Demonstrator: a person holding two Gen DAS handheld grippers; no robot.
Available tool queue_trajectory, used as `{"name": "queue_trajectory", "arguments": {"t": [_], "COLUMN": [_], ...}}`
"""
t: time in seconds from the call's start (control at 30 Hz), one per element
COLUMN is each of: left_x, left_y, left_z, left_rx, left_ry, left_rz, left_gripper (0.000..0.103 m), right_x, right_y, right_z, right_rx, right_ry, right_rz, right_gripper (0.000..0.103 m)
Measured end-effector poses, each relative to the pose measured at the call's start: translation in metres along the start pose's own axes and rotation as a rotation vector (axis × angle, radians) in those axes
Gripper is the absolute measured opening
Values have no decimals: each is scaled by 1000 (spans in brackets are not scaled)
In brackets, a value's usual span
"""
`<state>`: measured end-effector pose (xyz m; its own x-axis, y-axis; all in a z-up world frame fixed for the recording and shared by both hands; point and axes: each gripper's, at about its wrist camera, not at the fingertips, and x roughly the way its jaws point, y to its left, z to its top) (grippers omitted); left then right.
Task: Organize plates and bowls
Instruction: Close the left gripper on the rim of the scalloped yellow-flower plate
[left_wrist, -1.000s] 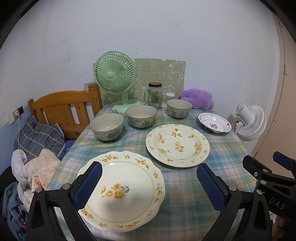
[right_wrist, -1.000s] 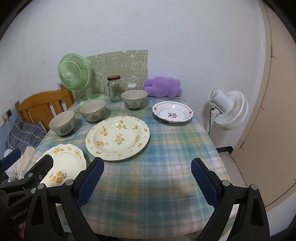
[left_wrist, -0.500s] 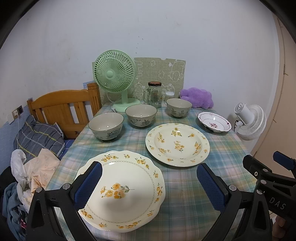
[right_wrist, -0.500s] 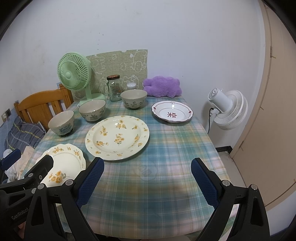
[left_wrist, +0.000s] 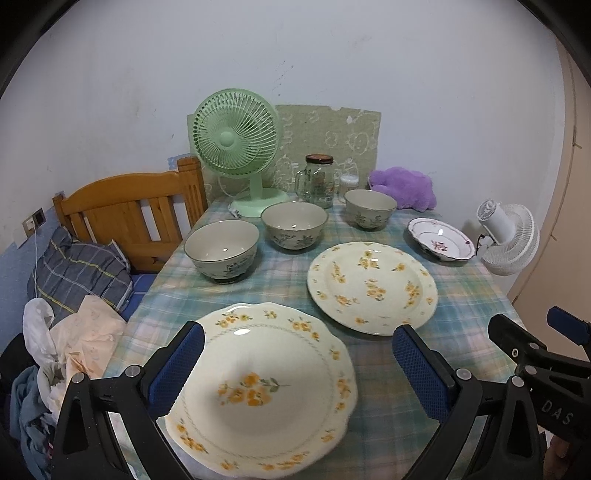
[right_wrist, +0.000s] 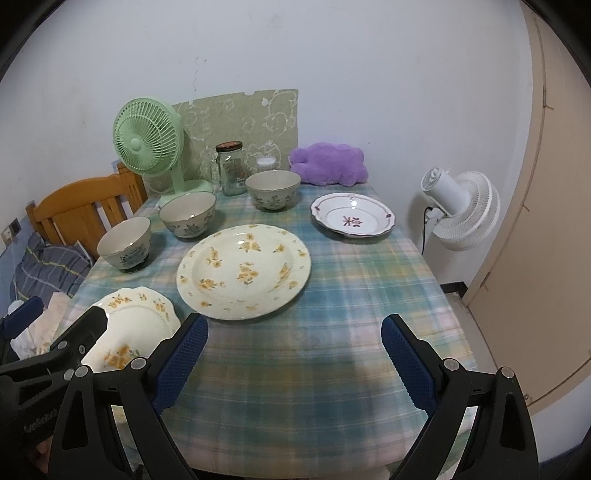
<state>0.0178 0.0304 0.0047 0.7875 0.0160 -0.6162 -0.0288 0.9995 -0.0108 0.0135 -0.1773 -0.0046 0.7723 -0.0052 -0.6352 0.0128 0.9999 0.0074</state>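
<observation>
Right wrist: plaid tablecloth (right_wrist: 332, 295), white wall (right_wrist: 369, 74); both jaws wide, seemingly empty

Glossy glazed plates (left_wrist: 373, 288) and bowls (left_wrist: 221, 247) — on a matt woven checked tablecloth (right_wrist: 332, 332).

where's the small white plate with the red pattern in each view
Left wrist: red-patterned white plate sits far right, at the table's right edge, below the purple plush.
Right wrist: same plate is right of centre, upper half, below that plush.
Shared landmark: green fan, back left.
</observation>
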Motion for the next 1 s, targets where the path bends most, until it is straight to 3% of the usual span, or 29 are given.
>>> {"name": "queue_trajectory", "arguments": {"t": [0.47,1.0], "left_x": [53,128], "left_y": [64,107], "left_z": [16,-8], "left_rx": [-25,12], "left_ry": [116,339], "left_rz": [1,-48], "left_gripper": [95,87], "right_x": [40,116], "right_y": [78,141], "right_z": [19,-4], "right_rx": [-44,-26], "right_ry": [83,300], "right_rz": [25,0], "right_gripper": [96,84]}}
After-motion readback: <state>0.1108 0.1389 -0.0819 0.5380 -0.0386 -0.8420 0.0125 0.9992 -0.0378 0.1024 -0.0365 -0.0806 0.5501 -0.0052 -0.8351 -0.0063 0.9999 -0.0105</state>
